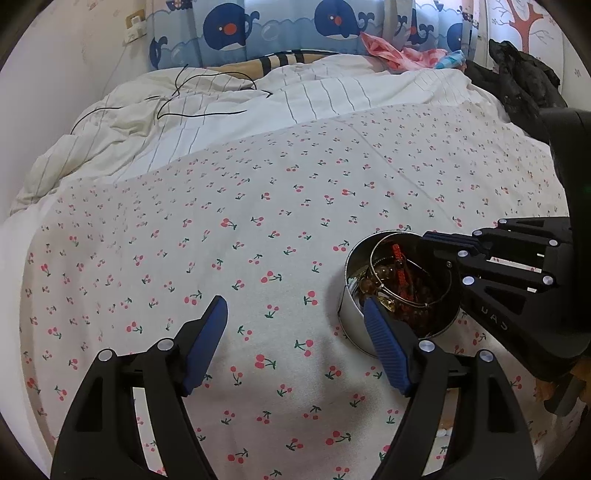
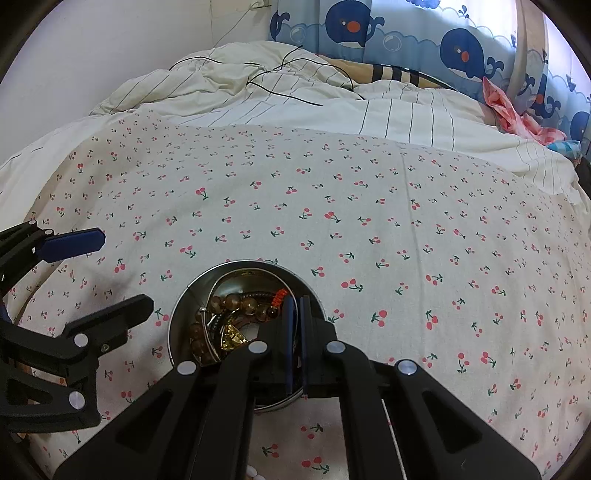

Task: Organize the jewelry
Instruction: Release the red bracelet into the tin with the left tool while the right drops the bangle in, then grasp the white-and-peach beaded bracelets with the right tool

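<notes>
A round metal tin (image 1: 349, 314) stands on the cherry-print sheet (image 1: 258, 240). It holds brown bead bracelets (image 2: 236, 304), a thin metal bangle (image 1: 406, 299), a red cord piece (image 2: 279, 296) and a gold piece (image 2: 232, 338). My left gripper (image 1: 295, 310) is open, its right finger against the tin's near wall. My right gripper (image 2: 296, 304) is shut, its tips inside the tin above the jewelry; I cannot tell whether anything is pinched. In the left wrist view the right gripper (image 1: 432, 238) reaches over the tin's far rim.
A striped white duvet (image 1: 221, 110) with a thin black cable (image 1: 207, 110) lies bunched at the far side. Whale-print curtains (image 1: 280, 29), pink cloth (image 1: 399, 51) and a dark garment (image 1: 517, 81) are beyond. The left gripper (image 2: 74, 240) shows at the right wrist view's left edge.
</notes>
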A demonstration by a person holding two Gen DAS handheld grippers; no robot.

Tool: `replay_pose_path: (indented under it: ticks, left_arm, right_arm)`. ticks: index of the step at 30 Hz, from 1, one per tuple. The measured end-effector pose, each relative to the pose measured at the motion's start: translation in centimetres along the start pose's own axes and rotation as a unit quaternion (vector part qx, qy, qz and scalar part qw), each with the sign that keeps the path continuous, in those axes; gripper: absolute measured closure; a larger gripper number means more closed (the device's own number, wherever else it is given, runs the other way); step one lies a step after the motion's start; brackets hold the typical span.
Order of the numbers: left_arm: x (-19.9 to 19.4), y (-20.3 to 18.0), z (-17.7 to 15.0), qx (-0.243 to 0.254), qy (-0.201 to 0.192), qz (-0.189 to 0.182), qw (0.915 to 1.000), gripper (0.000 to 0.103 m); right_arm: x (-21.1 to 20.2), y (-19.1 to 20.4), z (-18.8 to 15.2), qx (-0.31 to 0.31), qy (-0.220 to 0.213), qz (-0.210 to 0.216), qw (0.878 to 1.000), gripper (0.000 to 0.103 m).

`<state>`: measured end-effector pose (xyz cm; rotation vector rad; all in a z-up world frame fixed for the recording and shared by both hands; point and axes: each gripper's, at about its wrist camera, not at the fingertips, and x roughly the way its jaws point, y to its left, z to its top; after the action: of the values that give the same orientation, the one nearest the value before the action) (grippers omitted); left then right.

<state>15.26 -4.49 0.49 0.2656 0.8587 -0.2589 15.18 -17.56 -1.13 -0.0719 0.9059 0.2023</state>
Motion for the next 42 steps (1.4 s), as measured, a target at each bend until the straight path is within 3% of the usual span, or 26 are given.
replay_pose_path:
  ticks: [7, 10, 11, 16, 23, 29, 42]
  left_arm:
    - [-0.1, -0.3, 0.0, 0.009, -0.002, 0.005, 0.9999, 0.029]
    - [-0.2, -0.4, 0.0, 0.013, -0.002, 0.007, 0.9999, 0.029]
    - [-0.2, -0.4, 0.0, 0.014, -0.002, 0.007, 0.9999, 0.029]
    - [-0.2, -0.7, 0.0, 0.022, -0.003, 0.011, 0.9997, 0.028]
    - [-0.4, -1.2, -0.1, 0.034, -0.007, 0.017, 0.9993, 0.027]
    - [-0.7, -1.6, -0.1, 0.043, -0.013, 0.02, 0.9988, 0.026]
    - [-2.0, -1.7, -1.3, 0.056, -0.015, 0.023, 0.9981, 0.026]
  right_arm:
    - [0.1, 0.0, 0.2, 0.003, -0.003, -0.003, 1.0, 0.094]
    - [-0.1, -0.1, 0.1, 0.007, -0.01, -0.002, 1.0, 0.062]
    - [-0.2, 0.0, 0.1, 0.006, -0.015, -0.004, 1.0, 0.058]
    - [-0.6, 0.0, 0.3, 0.006, -0.022, -0.005, 1.0, 0.057]
    - [-1.0, 0.1, 0.4, 0.006, -0.031, -0.006, 0.999, 0.044]
    - [-1.4, 0.1, 0.4, 0.005, -0.037, -0.007, 0.999, 0.039]
    - [-4.1, -0.5, -1.0, -0.022, -0.032, -0.014, 0.999, 0.038]
